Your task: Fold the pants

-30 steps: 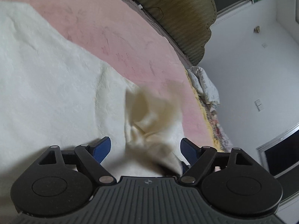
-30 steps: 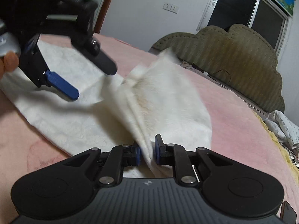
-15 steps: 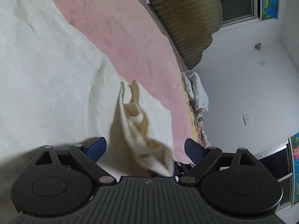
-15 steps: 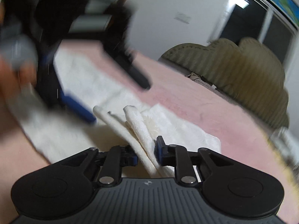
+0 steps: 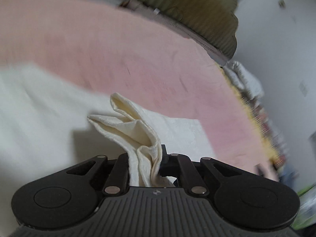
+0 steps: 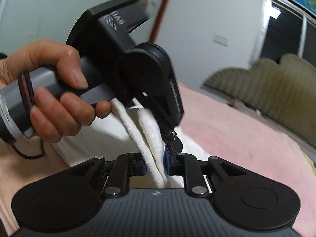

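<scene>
The cream white pants (image 5: 39,114) lie spread on a pink bed (image 5: 98,45). A bunched fold of the pants (image 5: 134,130) rises into my left gripper (image 5: 145,158), which is shut on it. My right gripper (image 6: 155,165) is shut on the same bunched strips of the pants (image 6: 150,138). In the right wrist view the left gripper (image 6: 146,90), held by a hand (image 6: 51,83), sits just above the right one, touching the same fold.
An olive padded headboard (image 5: 197,9) (image 6: 276,86) stands at the far end of the bed. Crumpled bedding (image 5: 243,79) lies at the bed's right edge. White walls and a dark window (image 6: 286,35) are behind.
My left gripper has closed on the raised fold of the pants, right beside the right gripper. The right gripper still holds the fold, lifted higher.
</scene>
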`<state>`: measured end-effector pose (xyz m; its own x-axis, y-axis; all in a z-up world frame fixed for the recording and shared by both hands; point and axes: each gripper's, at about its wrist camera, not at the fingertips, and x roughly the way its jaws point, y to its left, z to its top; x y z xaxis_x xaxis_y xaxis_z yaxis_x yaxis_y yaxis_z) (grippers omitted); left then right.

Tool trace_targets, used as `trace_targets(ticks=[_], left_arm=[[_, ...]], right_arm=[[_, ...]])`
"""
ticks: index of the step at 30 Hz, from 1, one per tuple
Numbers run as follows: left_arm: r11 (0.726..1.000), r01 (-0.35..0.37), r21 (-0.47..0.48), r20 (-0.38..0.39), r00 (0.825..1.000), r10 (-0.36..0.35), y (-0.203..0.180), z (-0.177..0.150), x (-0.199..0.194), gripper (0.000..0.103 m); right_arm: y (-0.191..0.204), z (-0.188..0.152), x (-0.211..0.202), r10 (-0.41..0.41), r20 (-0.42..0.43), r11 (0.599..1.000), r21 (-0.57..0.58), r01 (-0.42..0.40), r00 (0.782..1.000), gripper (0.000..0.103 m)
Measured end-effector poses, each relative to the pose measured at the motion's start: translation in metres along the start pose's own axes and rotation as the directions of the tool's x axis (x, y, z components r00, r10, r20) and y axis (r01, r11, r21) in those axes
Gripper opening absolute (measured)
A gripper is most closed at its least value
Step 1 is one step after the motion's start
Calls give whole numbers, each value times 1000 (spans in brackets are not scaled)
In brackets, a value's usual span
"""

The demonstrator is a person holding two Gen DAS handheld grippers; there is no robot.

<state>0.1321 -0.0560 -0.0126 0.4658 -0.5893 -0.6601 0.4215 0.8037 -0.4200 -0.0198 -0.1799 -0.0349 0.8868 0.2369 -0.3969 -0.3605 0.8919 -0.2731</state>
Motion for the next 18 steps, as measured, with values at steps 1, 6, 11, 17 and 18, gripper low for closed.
trace_targets(ticks=[1, 6, 11, 17, 18], left_arm=[[996, -59, 66, 40, 998, 56, 1, 1, -11, 10], [942, -248, 225, 52, 969, 243, 30, 1, -19, 26], [913, -377, 155, 81, 926, 369, 66, -13, -36, 64], [886, -460, 57, 141, 882, 449, 91, -26, -90, 62], [896, -442, 42, 139, 891, 433, 92, -31, -94, 61]], right_arm=[[7, 6, 4, 17, 13, 1000, -11, -17, 1000, 17], [43, 27, 48, 111, -28, 990, -79, -113, 993, 17], [62, 16, 65, 84, -155, 987, -122, -104, 984, 27], [8, 19, 16, 339, -32, 928, 174, -329, 940, 51], [-1, 20, 16, 332, -6, 922, 216, -323, 943, 51]])
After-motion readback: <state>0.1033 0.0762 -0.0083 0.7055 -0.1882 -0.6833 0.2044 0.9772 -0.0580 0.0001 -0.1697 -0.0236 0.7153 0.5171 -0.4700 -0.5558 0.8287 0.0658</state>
